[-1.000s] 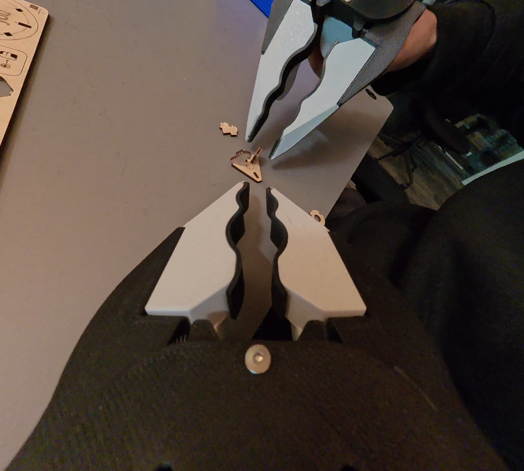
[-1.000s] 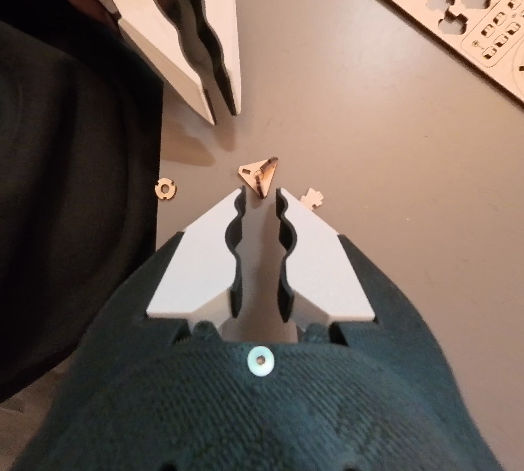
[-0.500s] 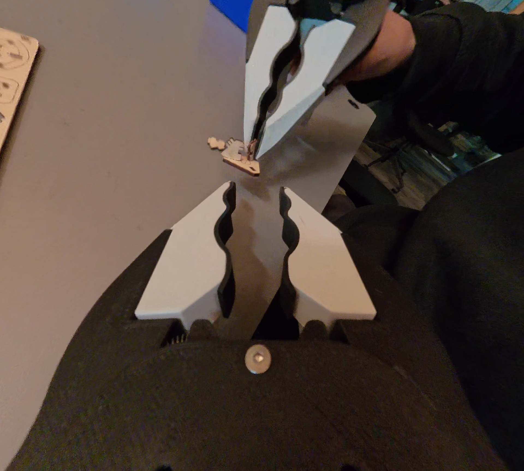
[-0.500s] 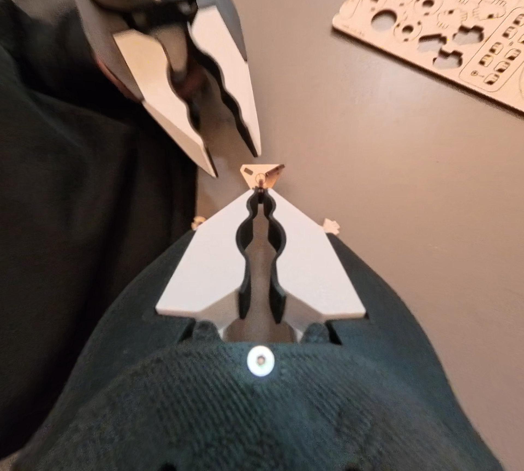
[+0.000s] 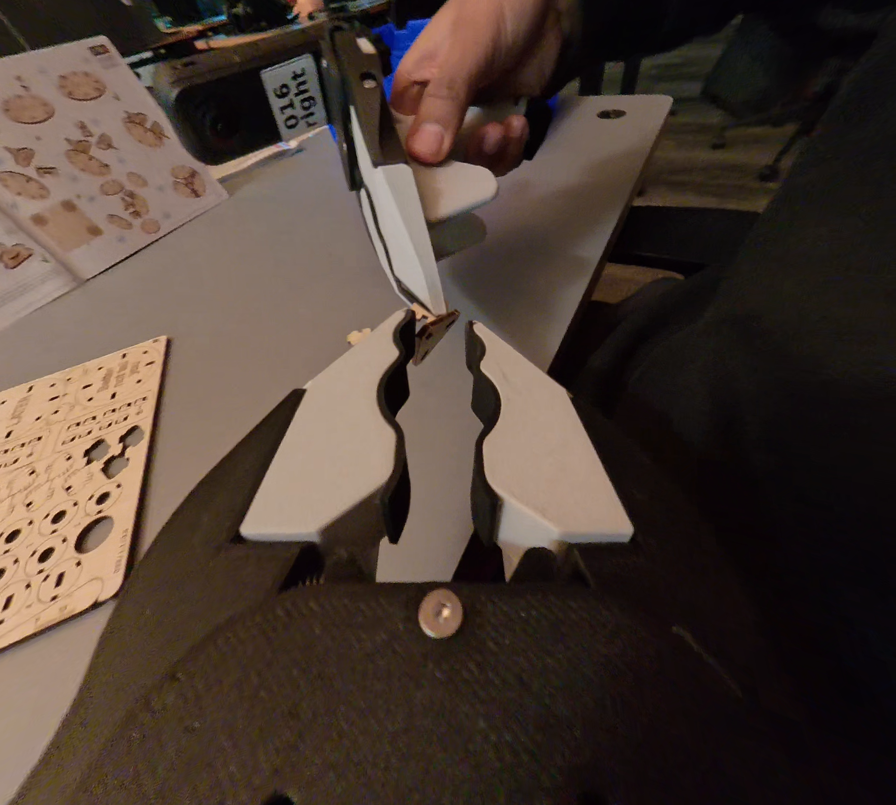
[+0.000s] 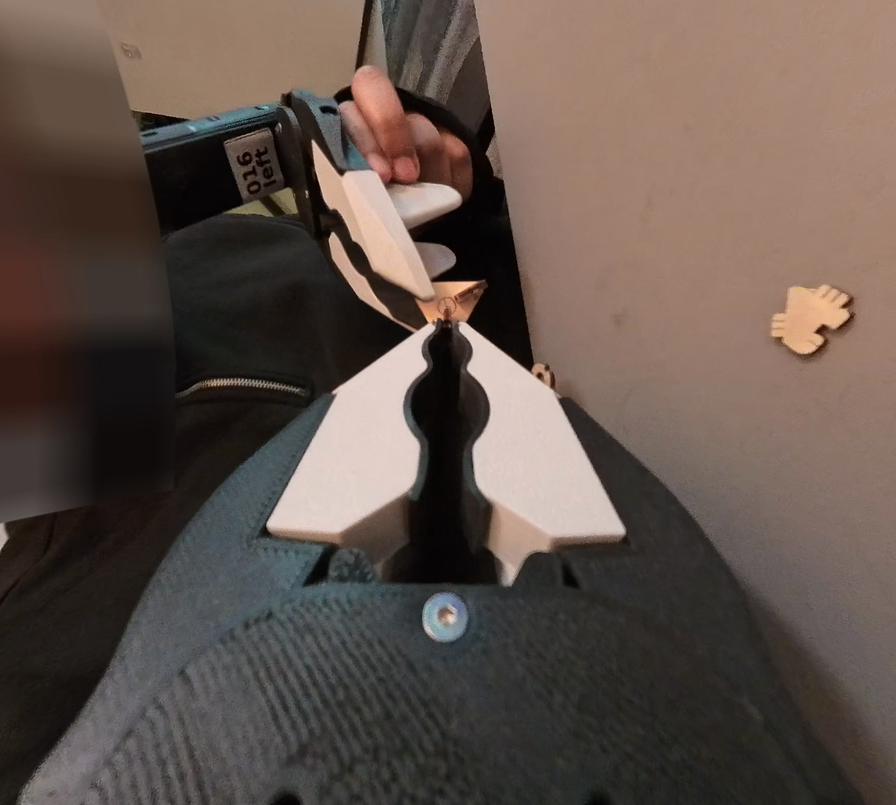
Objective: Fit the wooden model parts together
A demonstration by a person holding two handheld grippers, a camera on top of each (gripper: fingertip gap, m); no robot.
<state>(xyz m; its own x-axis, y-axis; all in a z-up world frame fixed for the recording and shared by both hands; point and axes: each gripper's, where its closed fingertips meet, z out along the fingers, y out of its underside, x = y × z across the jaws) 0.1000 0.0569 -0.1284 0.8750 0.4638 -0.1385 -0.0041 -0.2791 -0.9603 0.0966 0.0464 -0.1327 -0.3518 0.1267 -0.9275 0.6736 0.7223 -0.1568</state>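
My right gripper [image 6: 446, 325] is shut on the thin upright tab of a small triangular wooden piece [image 6: 458, 301] and holds it in the air beyond the table's edge. In the left wrist view the right gripper [image 5: 433, 305] comes down from above with the triangular piece [image 5: 430, 338] hanging at its tips. My left gripper [image 5: 439, 327] is open with its fingers on either side of the triangle. The piece lies close to the left finger [image 5: 388, 345], with a clear gap to the right finger [image 5: 489, 350]. The left gripper also shows in the right wrist view [image 6: 419, 306].
A small notched wooden piece [image 6: 810, 320] lies on the grey table [image 6: 703, 151], and a small wooden ring [image 6: 543, 375] lies by the table edge. A punched wooden sheet [image 5: 63, 481] and a printed booklet [image 5: 97, 151] lie to the left. The person's dark clothing is close on the right. The tips of both grippers are at nearly the same place.
My right gripper closed on the triangle's upright tab and lifted it off the table. My left gripper opened wider, then narrowed a little, and now straddles the lifted piece.
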